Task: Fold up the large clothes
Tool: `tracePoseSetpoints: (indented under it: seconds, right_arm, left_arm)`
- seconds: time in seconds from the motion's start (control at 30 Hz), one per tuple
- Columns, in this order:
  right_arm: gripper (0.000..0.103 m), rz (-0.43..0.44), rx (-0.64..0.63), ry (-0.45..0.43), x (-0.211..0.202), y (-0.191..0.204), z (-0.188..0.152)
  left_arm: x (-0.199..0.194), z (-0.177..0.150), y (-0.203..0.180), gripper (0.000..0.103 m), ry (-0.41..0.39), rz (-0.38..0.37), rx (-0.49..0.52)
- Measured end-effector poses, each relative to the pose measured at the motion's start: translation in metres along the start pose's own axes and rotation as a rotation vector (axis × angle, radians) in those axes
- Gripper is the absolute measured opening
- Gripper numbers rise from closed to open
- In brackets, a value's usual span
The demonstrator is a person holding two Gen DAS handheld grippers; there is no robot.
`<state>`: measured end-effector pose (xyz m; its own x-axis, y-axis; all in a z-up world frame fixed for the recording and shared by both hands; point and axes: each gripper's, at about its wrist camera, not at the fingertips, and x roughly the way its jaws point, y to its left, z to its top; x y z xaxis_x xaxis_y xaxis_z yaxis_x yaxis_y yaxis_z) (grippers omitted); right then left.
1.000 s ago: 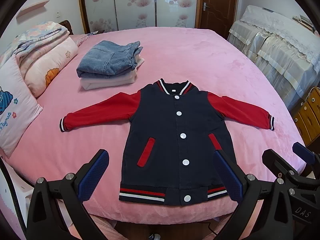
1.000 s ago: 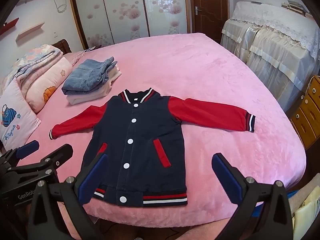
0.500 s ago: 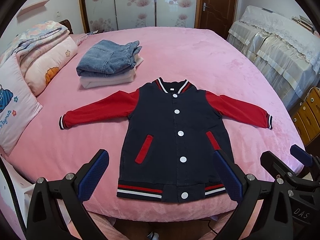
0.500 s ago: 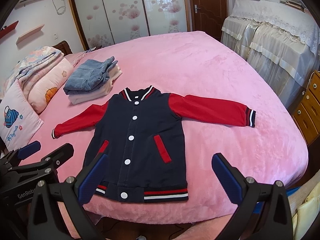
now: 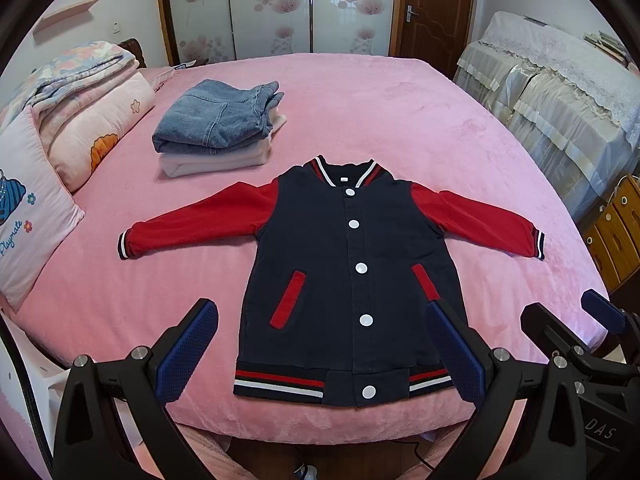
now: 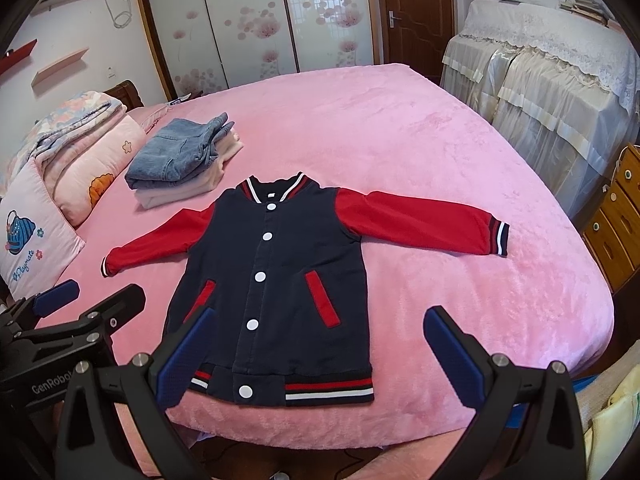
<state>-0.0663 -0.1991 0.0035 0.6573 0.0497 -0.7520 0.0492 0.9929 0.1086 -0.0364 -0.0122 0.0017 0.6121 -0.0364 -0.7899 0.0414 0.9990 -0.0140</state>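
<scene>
Hovering: left gripper (image 5: 320, 344) and right gripper (image 6: 320, 344), jaws spread, empty
Jacket (image 5: 348, 272): flat ahead on bed (image 5: 400, 120), hem nearest, collar far

You have drawn both grippers a little back from the bed (image 5: 400, 112). The jacket (image 5: 352, 280) now sits slightly higher and farther off in both wrist views, with more of the bed's near edge showing beneath its hem. The jacket itself has not shifted on the bed.
</scene>
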Motion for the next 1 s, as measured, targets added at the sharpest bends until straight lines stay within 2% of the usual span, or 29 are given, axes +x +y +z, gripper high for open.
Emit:
tracePoseSetpoints:
  seconds: [0.7,1.0]
  right_arm:
    - [0.103,-0.003,0.000,-0.020,0.001,0.000,0.007]
    - [0.103,-0.002,0.036,-0.020,0.009,-0.020,0.015]
  left_arm:
    - [0.002,0.006,-0.004,0.102,-0.004,0.006,0.017]
    - [0.006,0.022,-0.017,0.102,-0.046,0.013,0.038]
